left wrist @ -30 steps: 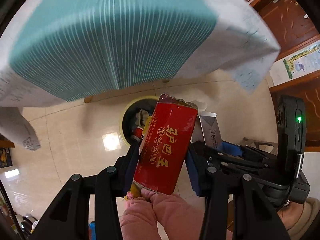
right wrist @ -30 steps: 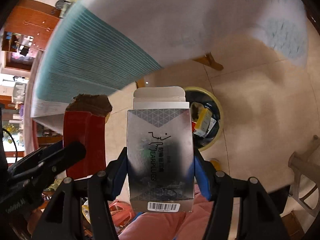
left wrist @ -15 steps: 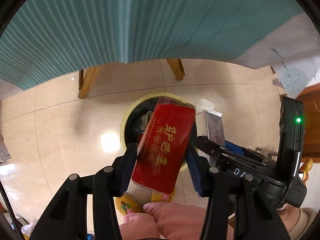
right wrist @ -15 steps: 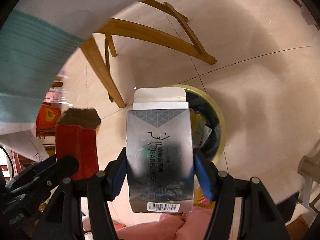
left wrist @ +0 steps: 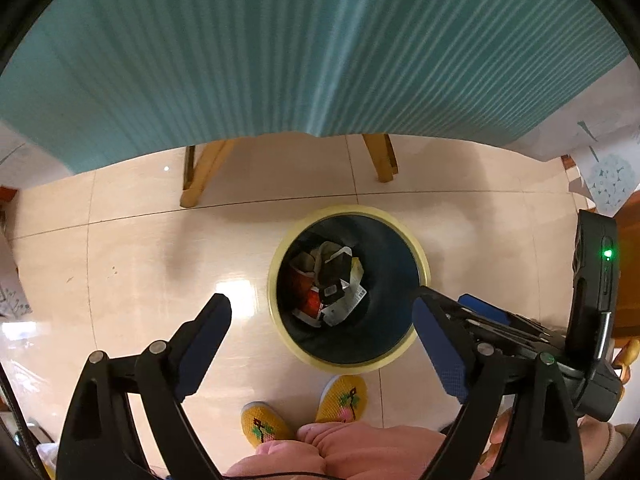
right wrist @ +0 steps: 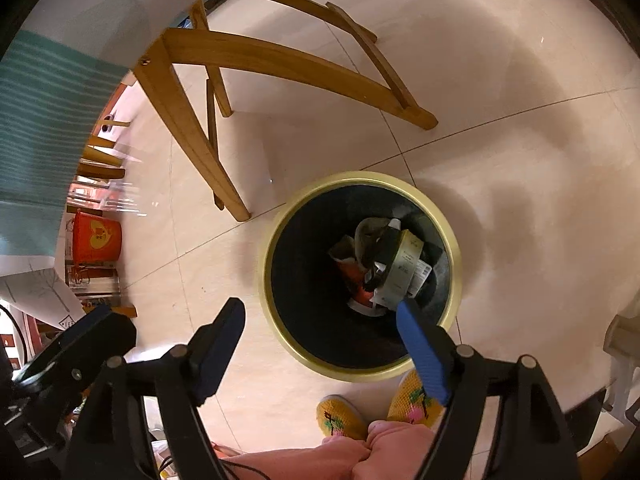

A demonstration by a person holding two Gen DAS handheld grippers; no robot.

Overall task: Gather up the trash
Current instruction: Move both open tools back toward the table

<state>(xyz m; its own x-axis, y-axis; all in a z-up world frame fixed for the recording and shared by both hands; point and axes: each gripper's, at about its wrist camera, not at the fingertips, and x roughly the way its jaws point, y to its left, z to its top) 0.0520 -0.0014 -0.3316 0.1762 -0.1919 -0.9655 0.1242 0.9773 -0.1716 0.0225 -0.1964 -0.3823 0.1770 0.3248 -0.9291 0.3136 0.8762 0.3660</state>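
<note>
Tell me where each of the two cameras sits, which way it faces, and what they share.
Left wrist: sits on the left gripper, looking down at the trash bin on the floor; open fingers, slippers and the right gripper's body show.
Right wrist: sits on the right gripper, looking down at the bin beside wooden table legs; open fingers, slippers show.
Shared: bin, slippers, teal tablecloth.

Your left wrist view looks steeply down from above at the trash bin (left wrist: pixel 348 288) on the tiled floor (left wrist: pixel 160 248), and your right wrist view shares that bin (right wrist: pixel 358 276) and your slippers (right wrist: pixel 340 416)
</note>
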